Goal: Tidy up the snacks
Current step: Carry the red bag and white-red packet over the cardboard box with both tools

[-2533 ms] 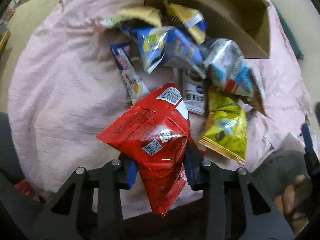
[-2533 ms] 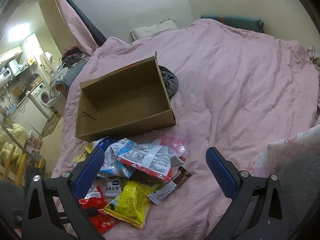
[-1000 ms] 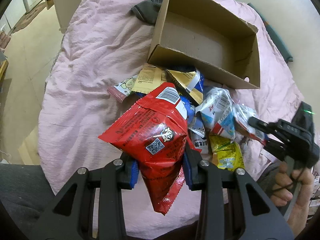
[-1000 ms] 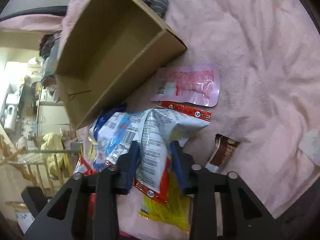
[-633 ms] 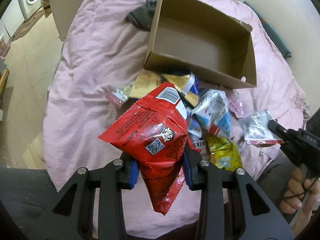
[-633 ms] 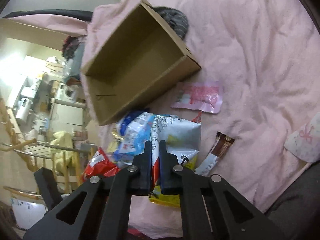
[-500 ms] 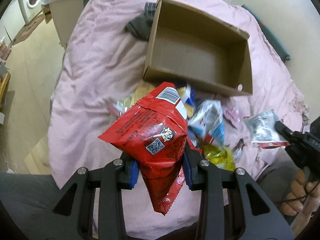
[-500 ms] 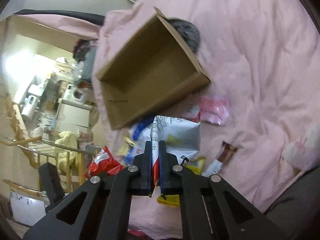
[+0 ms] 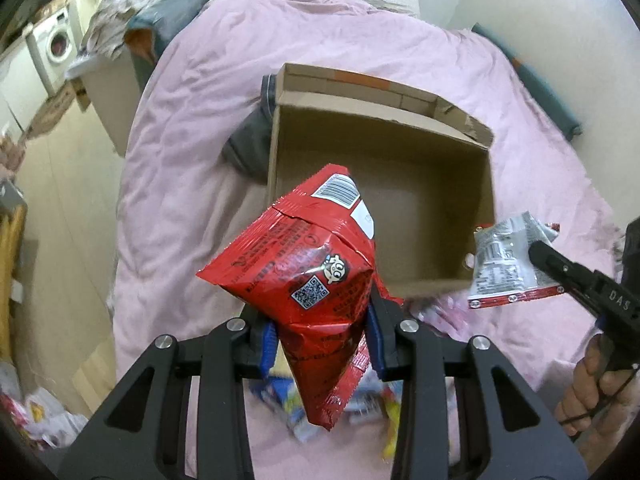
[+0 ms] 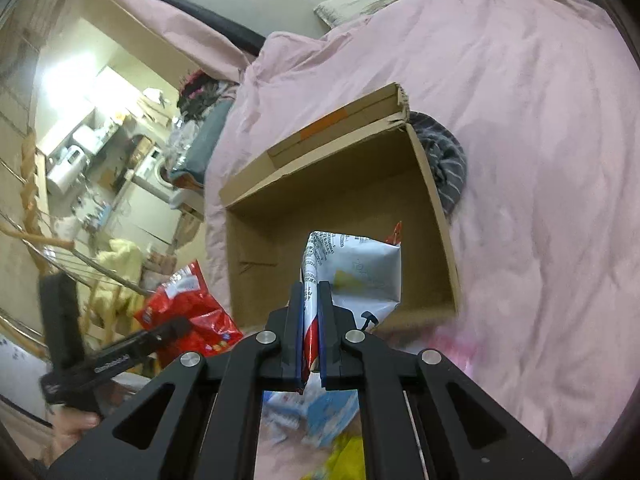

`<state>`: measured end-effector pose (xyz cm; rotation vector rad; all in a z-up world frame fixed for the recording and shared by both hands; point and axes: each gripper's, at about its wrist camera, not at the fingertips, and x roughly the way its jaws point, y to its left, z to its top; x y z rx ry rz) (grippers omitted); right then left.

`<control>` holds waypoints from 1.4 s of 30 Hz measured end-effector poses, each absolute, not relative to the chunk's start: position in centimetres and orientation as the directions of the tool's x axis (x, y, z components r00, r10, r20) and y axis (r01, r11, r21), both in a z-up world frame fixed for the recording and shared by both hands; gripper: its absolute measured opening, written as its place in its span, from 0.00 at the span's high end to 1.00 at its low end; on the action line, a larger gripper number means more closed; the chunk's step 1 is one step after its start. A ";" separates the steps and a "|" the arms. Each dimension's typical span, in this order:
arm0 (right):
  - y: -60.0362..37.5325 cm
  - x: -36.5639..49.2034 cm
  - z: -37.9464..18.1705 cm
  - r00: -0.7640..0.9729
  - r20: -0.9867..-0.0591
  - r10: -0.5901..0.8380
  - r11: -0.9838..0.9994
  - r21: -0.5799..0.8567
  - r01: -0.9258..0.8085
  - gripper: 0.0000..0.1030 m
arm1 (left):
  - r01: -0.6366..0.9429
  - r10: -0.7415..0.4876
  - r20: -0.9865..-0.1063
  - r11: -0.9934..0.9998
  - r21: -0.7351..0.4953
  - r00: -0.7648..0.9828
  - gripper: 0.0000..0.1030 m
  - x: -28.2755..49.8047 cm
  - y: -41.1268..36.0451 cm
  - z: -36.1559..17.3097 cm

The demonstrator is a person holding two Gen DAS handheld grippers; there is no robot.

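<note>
My left gripper [image 9: 320, 332] is shut on a puffy red snack bag [image 9: 308, 276] and holds it in the air before the near wall of an open, empty cardboard box [image 9: 420, 204] on a pink bed. My right gripper [image 10: 311, 320] is shut on a silver-white snack bag [image 10: 356, 268] with a red edge, held over the box's [image 10: 340, 192] near wall. The silver bag [image 9: 504, 264] and the right gripper also show at the right of the left wrist view. The red bag [image 10: 188, 312] shows at the left of the right wrist view.
Several loose snack packets [image 9: 360, 404] lie blurred on the pink duvet [image 9: 192, 128] below the grippers, also in the right wrist view [image 10: 320, 412]. A grey striped garment [image 10: 444, 160] lies against the box's far corner. The bed's left edge drops to the floor [image 9: 60, 200].
Both grippers have risen and moved forward toward the box, each carrying its bag. The box now looms larger and the snack pile has dropped below the fingers.
</note>
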<state>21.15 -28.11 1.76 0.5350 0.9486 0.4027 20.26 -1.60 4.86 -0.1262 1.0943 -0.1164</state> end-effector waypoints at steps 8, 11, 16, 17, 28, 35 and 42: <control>-26.4 25.9 -2.5 0.473 -0.648 0.597 0.769 0.631 -0.106 0.95 | 0.036 -0.051 -0.890 0.999 -0.039 0.453 0.69 25.1 -4.0 2.1; -25.8 26.2 -3.7 0.463 -0.654 0.598 0.769 0.630 -0.104 0.95 | 0.040 -0.029 -0.899 0.999 -0.013 0.438 0.69 26.3 -4.9 0.4; -25.8 27.2 -4.7 0.470 -0.678 0.565 0.799 0.592 -0.108 0.94 | -0.005 -0.006 -0.913 1.000 -0.009 0.407 0.69 27.8 -5.6 -1.4; -26.1 27.2 -4.9 0.468 -0.681 0.563 0.798 0.594 -0.097 0.94 | -0.009 0.005 -0.913 1.000 0.001 0.408 0.69 28.0 -5.7 -1.6; -26.4 27.7 -5.6 0.451 -0.713 0.537 0.818 0.570 -0.073 0.94 | -0.083 0.119 -0.912 0.992 0.094 0.392 0.69 28.8 -5.2 -3.2; -26.2 27.8 -5.5 0.446 -0.714 0.540 0.817 0.573 -0.071 0.94 | -0.116 0.133 -0.906 0.989 0.093 0.401 0.69 28.6 -5.3 -3.1; -26.9 27.8 -4.8 0.475 -0.718 0.509 0.829 0.557 -0.048 0.89 | -0.139 0.126 -0.918 0.987 0.079 0.375 0.59 28.4 -5.2 -3.1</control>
